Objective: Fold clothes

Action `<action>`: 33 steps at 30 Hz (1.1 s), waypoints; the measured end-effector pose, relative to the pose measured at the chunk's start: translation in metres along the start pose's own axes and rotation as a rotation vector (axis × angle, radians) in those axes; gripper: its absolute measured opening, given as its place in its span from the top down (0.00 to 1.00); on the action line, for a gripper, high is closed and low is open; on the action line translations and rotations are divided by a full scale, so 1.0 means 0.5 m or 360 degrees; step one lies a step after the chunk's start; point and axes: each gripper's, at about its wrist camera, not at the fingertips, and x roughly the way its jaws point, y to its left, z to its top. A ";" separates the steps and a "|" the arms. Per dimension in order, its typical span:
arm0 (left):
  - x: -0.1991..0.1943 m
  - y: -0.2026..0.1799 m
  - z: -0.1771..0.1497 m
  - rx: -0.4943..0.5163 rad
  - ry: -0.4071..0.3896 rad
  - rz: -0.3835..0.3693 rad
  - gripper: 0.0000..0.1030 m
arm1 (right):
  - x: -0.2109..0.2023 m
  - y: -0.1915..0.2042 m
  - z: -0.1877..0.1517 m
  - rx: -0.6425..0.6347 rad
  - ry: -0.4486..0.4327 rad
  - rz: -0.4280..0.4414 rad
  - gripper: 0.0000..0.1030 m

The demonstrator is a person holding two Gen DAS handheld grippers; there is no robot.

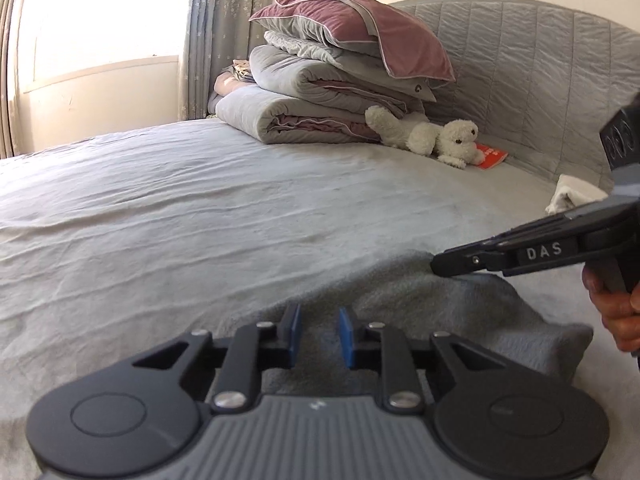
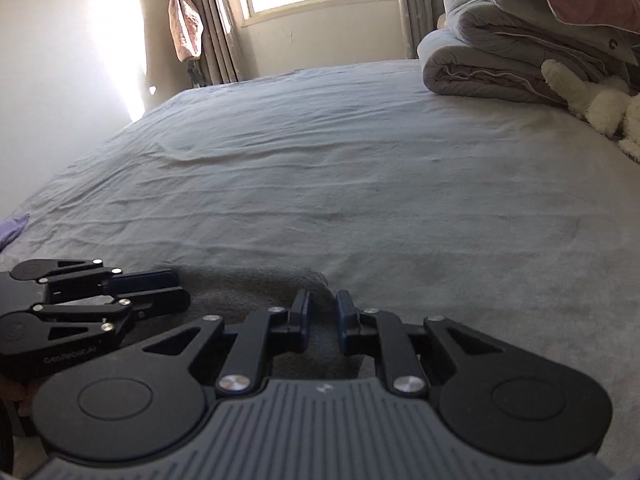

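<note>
Left gripper [image 1: 319, 334] is held low over the grey garment [image 1: 420, 300], jaws narrowly parted, cloth between the pads; whether it is pinched cannot be told. Right gripper [image 2: 322, 314] likewise, at the garment's far edge on the bed [image 1: 200, 208]. Judged: edge pickup for a fold; both grips need confirming before lifting.

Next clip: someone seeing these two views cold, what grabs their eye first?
Probably the stack of folded quilts topped by a mauve pillow at the head of the bed, with a white plush toy lying at its foot. Then, close up, the grey garment spread on the near edge, with the left tool and right tool over it.
</note>
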 end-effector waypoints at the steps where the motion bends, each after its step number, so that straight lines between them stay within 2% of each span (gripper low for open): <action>1: -0.001 -0.006 -0.003 0.0039 -0.0001 0.0014 0.78 | 0.008 -0.011 -0.001 0.0028 0.0010 -0.0019 0.85; 4: -0.014 -0.014 0.012 0.0104 0.0017 0.0034 0.78 | -0.024 -0.055 0.016 0.0222 -0.0044 0.0065 0.83; 6: -0.022 -0.015 0.024 0.0121 0.0019 0.0026 0.78 | -0.048 -0.082 0.023 0.0246 -0.0062 0.0056 0.77; 12: -0.027 -0.038 0.053 0.0124 -0.0016 -0.0060 0.74 | -0.064 -0.092 -0.002 0.0046 0.0077 0.0087 0.75; 16: -0.008 -0.067 0.044 0.0183 0.0014 -0.0107 0.73 | -0.067 -0.063 -0.009 -0.0037 0.0082 0.0219 0.74; 19: 0.009 -0.075 0.022 0.0201 0.0058 -0.0102 0.72 | -0.074 -0.040 -0.004 -0.0090 0.0034 0.0279 0.65; 21: 0.011 -0.074 0.008 0.0200 0.0041 -0.0099 0.72 | -0.076 -0.021 -0.003 -0.0155 0.0006 0.0292 0.53; 23: 0.010 -0.074 0.002 0.0197 0.0032 -0.0097 0.72 | -0.076 -0.002 -0.003 -0.0231 -0.0012 0.0306 0.51; 27: 0.010 -0.077 0.001 0.0208 0.0031 -0.0093 0.71 | -0.062 0.029 -0.010 -0.0413 -0.0065 0.0174 0.51; 31: 0.009 -0.077 -0.002 0.0216 0.0025 -0.0088 0.71 | -0.041 0.023 -0.007 -0.0442 -0.0074 0.0090 0.51; 33: 0.010 -0.078 -0.003 0.0218 0.0025 -0.0088 0.71 | -0.031 0.027 -0.010 -0.0479 -0.0062 0.0069 0.64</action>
